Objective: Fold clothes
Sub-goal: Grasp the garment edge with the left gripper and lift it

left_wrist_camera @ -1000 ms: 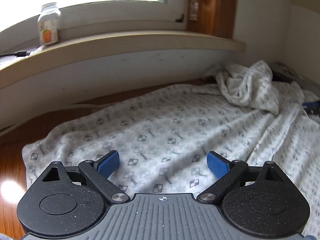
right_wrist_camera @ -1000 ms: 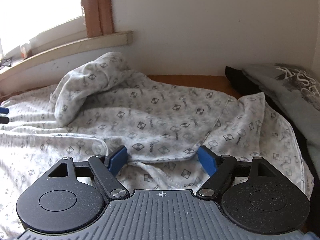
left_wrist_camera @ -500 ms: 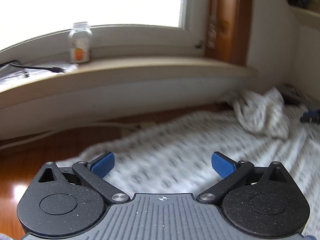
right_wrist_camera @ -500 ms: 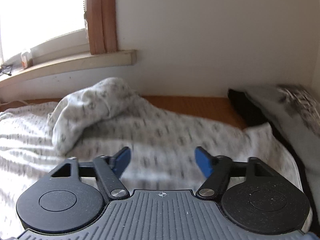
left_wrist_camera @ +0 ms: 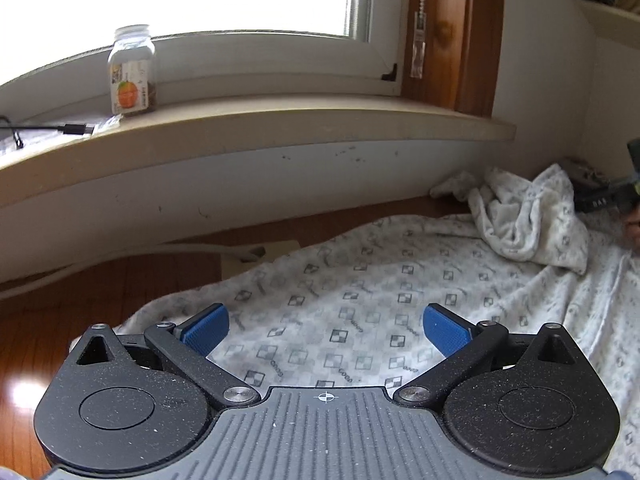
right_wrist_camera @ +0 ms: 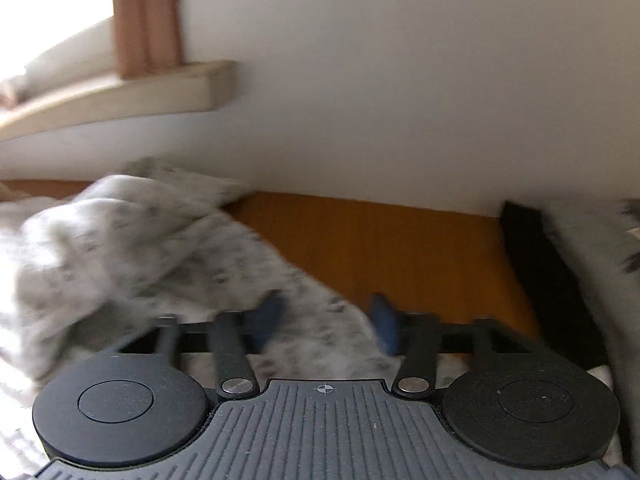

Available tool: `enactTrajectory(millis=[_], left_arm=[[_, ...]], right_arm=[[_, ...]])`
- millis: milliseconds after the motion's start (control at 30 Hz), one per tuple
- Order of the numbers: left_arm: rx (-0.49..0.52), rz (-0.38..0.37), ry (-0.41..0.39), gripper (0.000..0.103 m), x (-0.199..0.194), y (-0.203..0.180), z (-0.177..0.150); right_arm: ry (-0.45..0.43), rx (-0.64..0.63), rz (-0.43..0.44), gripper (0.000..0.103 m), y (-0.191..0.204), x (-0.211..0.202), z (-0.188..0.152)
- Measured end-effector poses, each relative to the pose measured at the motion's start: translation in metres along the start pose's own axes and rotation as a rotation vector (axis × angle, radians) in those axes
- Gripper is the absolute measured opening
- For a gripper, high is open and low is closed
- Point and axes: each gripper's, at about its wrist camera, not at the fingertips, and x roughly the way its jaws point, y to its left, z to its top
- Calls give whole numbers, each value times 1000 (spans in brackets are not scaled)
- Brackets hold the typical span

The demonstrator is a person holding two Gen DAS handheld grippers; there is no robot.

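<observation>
Two grippers over one patterned garment [left_wrist_camera: 360, 304], white with small grey squares, spread flat on a wooden floor [left_wrist_camera: 80, 280] under a window sill [left_wrist_camera: 280, 120]. Left gripper [left_wrist_camera: 326, 326] above the garment's near edge, blue pads [left_wrist_camera: 206, 328] spread wide apart, nothing between them. Bunched-up part of the same fabric [left_wrist_camera: 528, 216] heaped at far right near the wall. On the sill, a glass jar [left_wrist_camera: 132, 70] with an orange on its label, and beside it a dark cable plug [left_wrist_camera: 74, 129]. White cord [left_wrist_camera: 120, 254] along the base of the wall. Right-wrist view blurred: right gripper [right_wrist_camera: 326, 320] with pads apart, narrower than the left, empty, over the garment's edge [right_wrist_camera: 312, 300] where cloth meets bare floor [right_wrist_camera: 380, 240]. Crumpled heap [right_wrist_camera: 100, 232] to the left there. Dark cloth [right_wrist_camera: 548, 264] and grey fabric [right_wrist_camera: 592, 248] at right.
</observation>
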Motion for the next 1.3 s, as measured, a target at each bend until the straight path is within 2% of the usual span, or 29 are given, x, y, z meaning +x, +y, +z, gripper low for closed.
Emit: enactTrajectory(millis=[33,100,200,267,300,333,367,433,467,533,633,700,733,767,900,1000,1033,1067,1100,1133,1167,1267,1300], left_arm=[[-7,1,2,103,0,1,0],[-7,3,-4,103,-1,1,-1],[14,10,5,103,1,-2,0],[32,5,8,103,1,-5,0],[36,4,4,103,1,-5,0],[39,7,-8,103,-2,-4,0],[40,6,-24,103,-6,-2,0],[60,28,-43,103,-16,8,5],[54,44,-36,103,-19,19,7],[44,77,-23,103,-26,41,9],[28,125,-2,98,-35,73,13],[31,134,50,88,-31,89,10],[25,137,74,76,-28,96,8],[23,131,92,70,-27,100,6],[26,79,151,68,-23,108,-3],[7,74,135,62,-21,111,-4],[0,76,129,51,-21,112,-4],[-6,77,123,30,-20,113,-3],[-12,78,109,15,-22,113,-2],[-18,79,96,8,-24,113,-1],[-24,82,81,7,-26,113,0],[-87,235,-77,7,-45,122,10],[-84,250,-77,8,-45,121,12]], right_arm=[[-10,-9,-13,5,0,-4,-2],[-73,-17,-106,4,-1,-15,-4],[-167,52,-278,1,-8,-32,-4],[-177,52,-385,5,-10,-34,-5],[-177,58,-386,7,-10,-36,-6],[-171,70,-348,7,-10,-38,-7],[-166,82,-309,13,-9,-40,-9],[-160,68,-255,34,1,-46,-15],[-147,61,-216,49,6,-47,-19],[-129,45,-178,51,17,-47,-27],[-122,34,-180,52,23,-41,-32],[-117,27,-180,55,28,-37,-35],[-115,23,-181,55,30,-35,-37],[-113,20,-181,56,32,-33,-39],[-110,-6,-195,59,34,-22,-40],[-109,-31,-208,60,37,-21,-41],[-110,-33,-209,60,37,-21,-41],[-112,-32,-207,61,37,-21,-41],[-114,-30,-205,61,36,-21,-41],[-117,-28,-204,61,35,-21,-41],[-122,-24,-203,61,34,-21,-41],[-134,-15,-201,62,33,-22,-42],[-136,-13,-202,62,33,-23,-43]])
